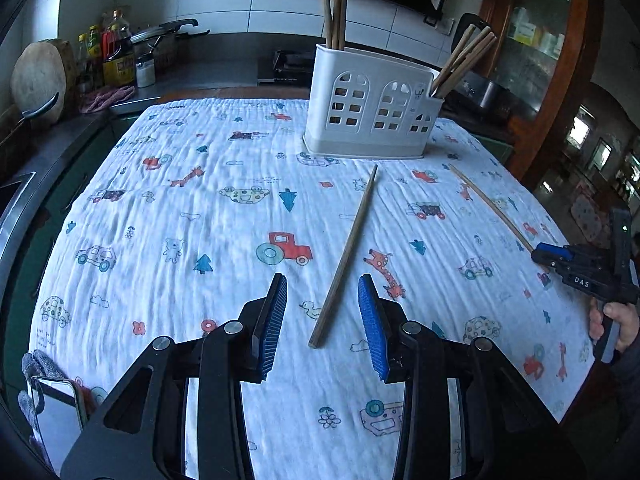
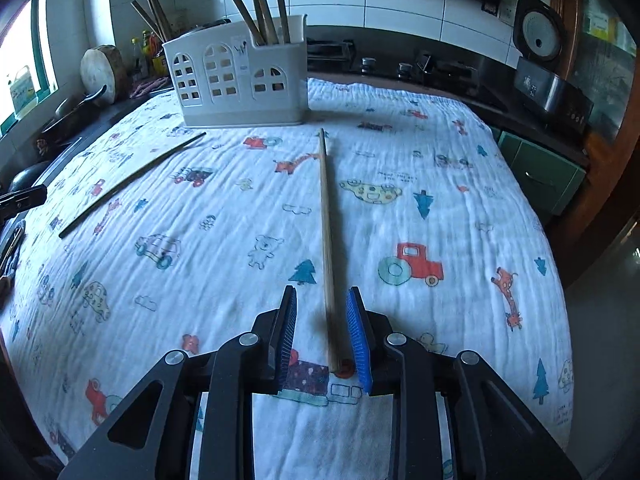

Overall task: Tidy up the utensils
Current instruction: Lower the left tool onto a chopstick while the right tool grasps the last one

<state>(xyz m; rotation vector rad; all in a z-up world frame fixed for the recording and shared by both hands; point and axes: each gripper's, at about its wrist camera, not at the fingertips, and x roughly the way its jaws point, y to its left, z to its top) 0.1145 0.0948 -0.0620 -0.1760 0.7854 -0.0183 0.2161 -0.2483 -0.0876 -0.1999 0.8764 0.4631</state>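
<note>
A table draped in a white crinkled cloth [image 1: 224,216] printed with cars, tractors, giraffes, bears and trees carries everything. Toward its far edge stands a white plastic utensil holder [image 1: 370,114] with arched window cutouts, chopsticks upright in its compartments. Two loose wooden chopsticks lie flat on the cloth, well apart: a darker chopstick [image 1: 347,252] left of a paler chopstick [image 1: 490,206]. A phone [image 1: 56,412] rests at the near left corner.
</note>
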